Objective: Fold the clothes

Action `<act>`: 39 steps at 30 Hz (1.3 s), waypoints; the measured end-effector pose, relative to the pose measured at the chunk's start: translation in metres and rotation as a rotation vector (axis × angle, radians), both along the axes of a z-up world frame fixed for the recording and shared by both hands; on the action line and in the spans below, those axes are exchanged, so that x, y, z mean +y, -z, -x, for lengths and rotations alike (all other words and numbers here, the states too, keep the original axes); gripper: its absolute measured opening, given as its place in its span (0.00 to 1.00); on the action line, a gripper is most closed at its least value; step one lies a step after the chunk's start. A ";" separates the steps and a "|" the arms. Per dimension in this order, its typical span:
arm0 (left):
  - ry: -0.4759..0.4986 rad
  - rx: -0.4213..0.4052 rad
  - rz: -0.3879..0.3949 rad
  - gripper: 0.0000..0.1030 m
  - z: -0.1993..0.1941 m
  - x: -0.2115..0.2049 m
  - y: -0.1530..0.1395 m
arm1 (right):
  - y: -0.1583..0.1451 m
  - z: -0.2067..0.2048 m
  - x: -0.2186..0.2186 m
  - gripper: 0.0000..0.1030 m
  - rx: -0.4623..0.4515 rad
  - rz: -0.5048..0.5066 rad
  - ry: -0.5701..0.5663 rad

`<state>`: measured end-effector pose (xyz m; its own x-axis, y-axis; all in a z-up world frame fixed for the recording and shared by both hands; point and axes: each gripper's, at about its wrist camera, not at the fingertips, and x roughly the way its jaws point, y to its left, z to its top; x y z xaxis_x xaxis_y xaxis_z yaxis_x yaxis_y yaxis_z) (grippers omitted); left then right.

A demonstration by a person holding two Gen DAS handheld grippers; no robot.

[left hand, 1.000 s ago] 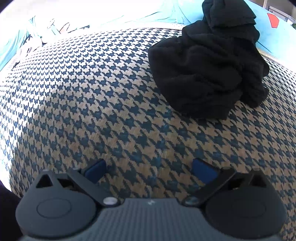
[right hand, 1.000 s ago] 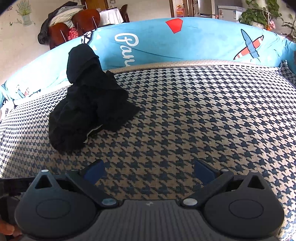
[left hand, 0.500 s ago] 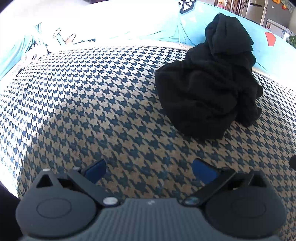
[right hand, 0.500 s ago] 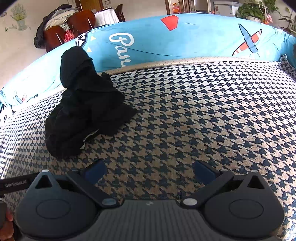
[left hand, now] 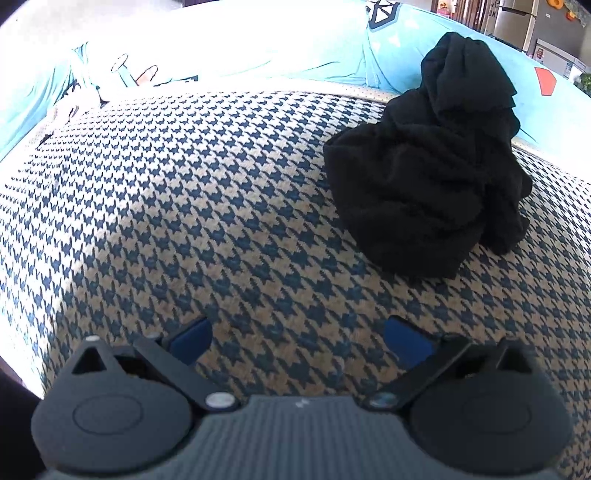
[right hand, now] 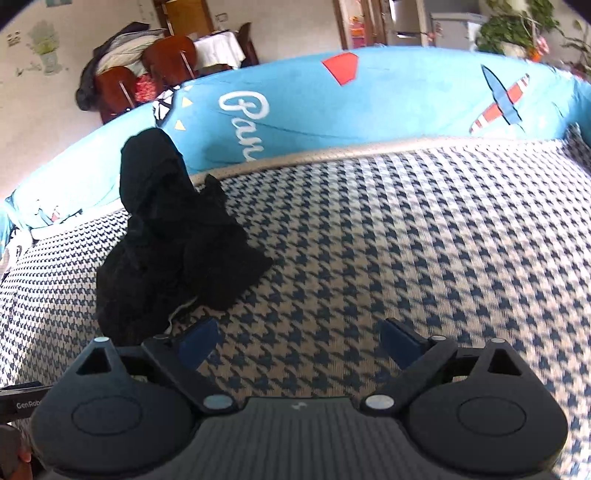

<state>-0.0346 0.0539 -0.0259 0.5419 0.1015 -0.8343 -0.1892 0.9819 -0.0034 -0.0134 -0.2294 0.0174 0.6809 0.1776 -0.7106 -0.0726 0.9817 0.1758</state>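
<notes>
A crumpled black garment (left hand: 436,177) lies in a heap on the houndstooth sofa seat (left hand: 184,206), leaning against the turquoise backrest. In the left wrist view it sits up and to the right of my left gripper (left hand: 299,341), which is open with only bare fabric between its blue pads. In the right wrist view the same black garment (right hand: 166,251) lies to the left. My right gripper (right hand: 299,341) is close beside it, its left pad just short of the heap's near edge. Its jaws are closing, with nothing between them.
The turquoise backrest (right hand: 369,110) with white lettering and a plane print runs along the far side of the houndstooth seat (right hand: 424,240). Behind it stand wooden chairs (right hand: 147,77) with clothes draped on them, a door and a potted plant (right hand: 517,26).
The right gripper has moved toward the black garment, which now looks larger and nearer its left pad, and its pads stand slightly closer together. The left wrist view has tilted up a little, the garment sitting lower in it.
</notes>
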 end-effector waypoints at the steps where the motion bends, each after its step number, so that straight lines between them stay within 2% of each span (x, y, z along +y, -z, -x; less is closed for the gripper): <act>1: 0.001 -0.002 -0.002 1.00 -0.001 0.001 0.000 | -0.001 -0.003 0.000 0.91 -0.006 0.008 -0.005; 6: 0.008 -0.007 -0.003 1.00 -0.002 0.001 -0.001 | -0.002 -0.015 -0.004 0.80 -0.002 -0.006 -0.018; 14: 0.022 -0.013 0.017 1.00 -0.007 0.005 -0.003 | 0.000 -0.034 -0.003 0.78 -0.013 -0.159 -0.075; 17: 0.031 -0.015 0.014 1.00 -0.011 0.006 -0.004 | -0.002 -0.043 0.006 0.79 -0.040 -0.184 -0.102; 20: 0.041 -0.015 -0.001 1.00 -0.019 0.006 -0.004 | -0.003 -0.054 0.014 0.87 -0.073 -0.208 -0.116; 22: 0.053 -0.012 -0.003 1.00 -0.025 0.005 -0.003 | -0.001 -0.062 0.020 0.89 -0.085 -0.214 -0.114; 28: 0.114 0.013 -0.055 1.00 -0.046 0.000 0.000 | 0.010 -0.088 0.035 0.92 -0.057 -0.258 -0.097; 31: 0.135 0.005 -0.056 1.00 -0.058 0.004 -0.007 | 0.018 -0.101 0.042 0.93 -0.044 -0.292 -0.102; 35: 0.145 -0.024 -0.072 1.00 -0.073 0.013 -0.021 | 0.028 -0.113 0.056 0.93 -0.039 -0.279 -0.107; 39: 0.106 -0.059 -0.072 1.00 -0.089 0.028 -0.034 | 0.037 -0.122 0.067 0.93 -0.040 -0.273 -0.116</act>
<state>0.0540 0.0821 0.0077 0.6005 0.0997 -0.7934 -0.0861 0.9945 0.0599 0.1086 -0.1624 -0.0195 0.6712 0.4365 -0.5991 -0.1933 0.8833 0.4271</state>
